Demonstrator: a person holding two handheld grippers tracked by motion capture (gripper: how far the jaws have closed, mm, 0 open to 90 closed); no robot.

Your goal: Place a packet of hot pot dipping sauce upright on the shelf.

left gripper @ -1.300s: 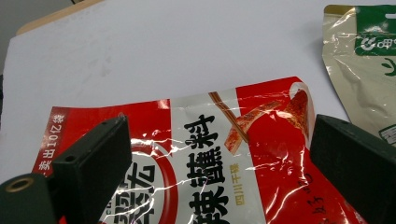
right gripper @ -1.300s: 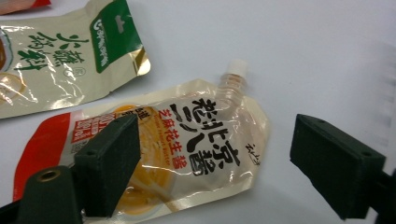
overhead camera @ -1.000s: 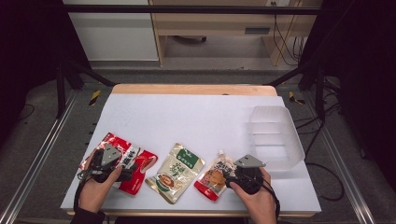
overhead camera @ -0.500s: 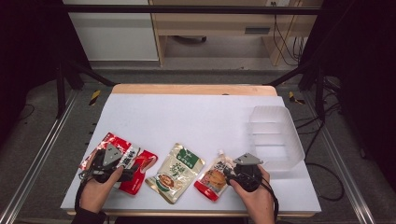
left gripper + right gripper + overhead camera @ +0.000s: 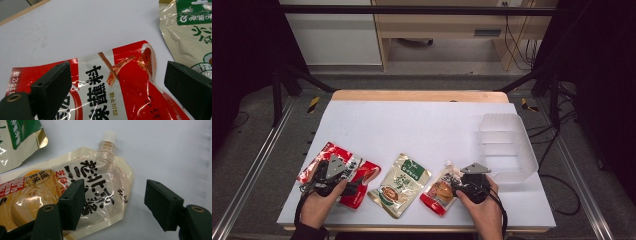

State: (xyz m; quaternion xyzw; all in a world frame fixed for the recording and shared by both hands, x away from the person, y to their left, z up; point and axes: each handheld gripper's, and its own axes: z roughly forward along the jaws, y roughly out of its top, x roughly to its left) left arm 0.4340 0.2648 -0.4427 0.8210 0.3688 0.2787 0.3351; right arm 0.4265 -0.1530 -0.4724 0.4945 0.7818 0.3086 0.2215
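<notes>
My left gripper (image 5: 348,178) hovers open over a red seasoning pouch (image 5: 130,82) at the table's front left, with a jaw on either side of its printed face and neither pad pressing it. A second red pouch (image 5: 314,162) lies under the hand. My right gripper (image 5: 117,202) is open low over a clear spouted sauce pouch (image 5: 100,187) with a white cap (image 5: 109,135). One jaw stands above the pouch and the other above bare table. In the high view the right gripper (image 5: 458,184) sits at the spouted pouch's (image 5: 439,190) right edge.
A beige and green pouch (image 5: 401,181) lies between the two hands. A clear plastic bin (image 5: 507,150) stands at the right edge of the white table (image 5: 422,125). Dark frame posts and floor cables surround the table.
</notes>
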